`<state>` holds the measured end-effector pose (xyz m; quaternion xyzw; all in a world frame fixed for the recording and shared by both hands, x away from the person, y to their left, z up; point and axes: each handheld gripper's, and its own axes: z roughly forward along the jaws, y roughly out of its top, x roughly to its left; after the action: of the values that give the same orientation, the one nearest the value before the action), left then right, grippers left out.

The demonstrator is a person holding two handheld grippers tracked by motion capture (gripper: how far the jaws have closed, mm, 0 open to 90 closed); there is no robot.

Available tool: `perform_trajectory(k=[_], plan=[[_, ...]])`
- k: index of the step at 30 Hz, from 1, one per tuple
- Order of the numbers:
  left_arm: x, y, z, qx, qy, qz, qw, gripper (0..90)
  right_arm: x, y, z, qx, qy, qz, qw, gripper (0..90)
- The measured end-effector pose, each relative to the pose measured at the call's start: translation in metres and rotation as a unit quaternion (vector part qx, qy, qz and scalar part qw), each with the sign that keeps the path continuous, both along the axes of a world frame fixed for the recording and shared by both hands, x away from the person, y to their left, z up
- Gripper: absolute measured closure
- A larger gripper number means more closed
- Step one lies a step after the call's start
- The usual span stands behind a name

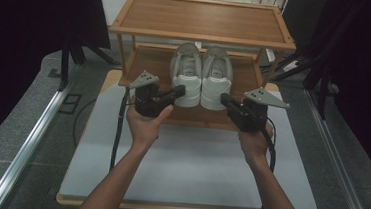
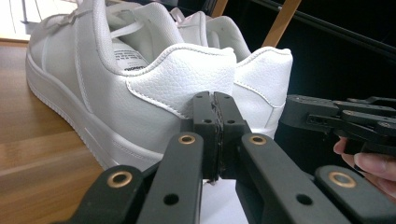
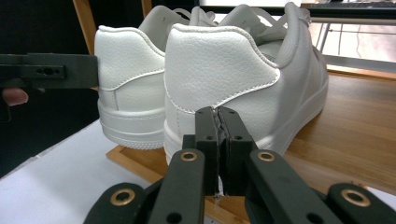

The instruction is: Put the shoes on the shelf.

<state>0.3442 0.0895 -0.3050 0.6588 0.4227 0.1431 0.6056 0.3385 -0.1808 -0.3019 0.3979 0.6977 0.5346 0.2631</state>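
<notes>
A pair of white sneakers stands on the lower board of a wooden shelf (image 1: 151,64), heels toward me. The left shoe (image 1: 186,72) and the right shoe (image 1: 217,74) sit side by side, touching. My left gripper (image 1: 180,90) is shut and empty, its tip at the outer side of the left shoe's heel (image 2: 177,79). My right gripper (image 1: 223,98) is also shut and empty, just in front of the right shoe's heel (image 3: 219,65). In the left gripper view the jaws (image 2: 215,100) are pressed together, as they are in the right gripper view (image 3: 218,114). I cannot tell whether either tip touches a shoe.
The shelf's top board (image 1: 203,18) overhangs the front parts of the shoes. The shelf stands at the far end of a white table top (image 1: 194,160). Black cables trail from both grippers. Dark curtains and metal floor rails (image 1: 30,142) flank the table.
</notes>
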Motion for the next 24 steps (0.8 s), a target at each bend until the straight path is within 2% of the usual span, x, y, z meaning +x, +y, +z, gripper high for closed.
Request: perform_trajectory(k=[5, 7, 10, 13, 18, 24], plan=[[0.002, -0.002, 0.000, 0.005, -0.006, 0.005, 1.0000, 90.0, 0.000, 0.000, -0.001, 0.000, 0.000, -0.006, 1.0000, 86.3], [0.003, -0.002, -0.001, 0.018, -0.005, 0.010, 0.9998, 90.0, 0.000, 0.000, -0.001, 0.003, -0.001, -0.008, 1.0000, 85.9], [0.007, 0.000, -0.004, 0.002, -0.003, 0.004, 1.0000, 90.0, 0.000, 0.000, -0.001, 0.004, -0.001, -0.008, 1.0000, 85.8], [0.009, -0.001, -0.003, 0.009, -0.006, 0.008, 0.9999, 90.0, 0.000, 0.000, -0.001, 0.005, 0.000, -0.007, 1.0000, 85.8], [0.015, 0.000, -0.003, 0.005, -0.001, 0.008, 1.0000, 90.0, 0.000, 0.000, -0.002, 0.005, 0.001, -0.007, 1.0000, 85.8], [0.015, 0.001, -0.004, 0.000, -0.003, 0.008, 1.0000, 90.0, 0.000, 0.000, -0.002, 0.006, 0.001, -0.008, 0.9999, 85.3]])
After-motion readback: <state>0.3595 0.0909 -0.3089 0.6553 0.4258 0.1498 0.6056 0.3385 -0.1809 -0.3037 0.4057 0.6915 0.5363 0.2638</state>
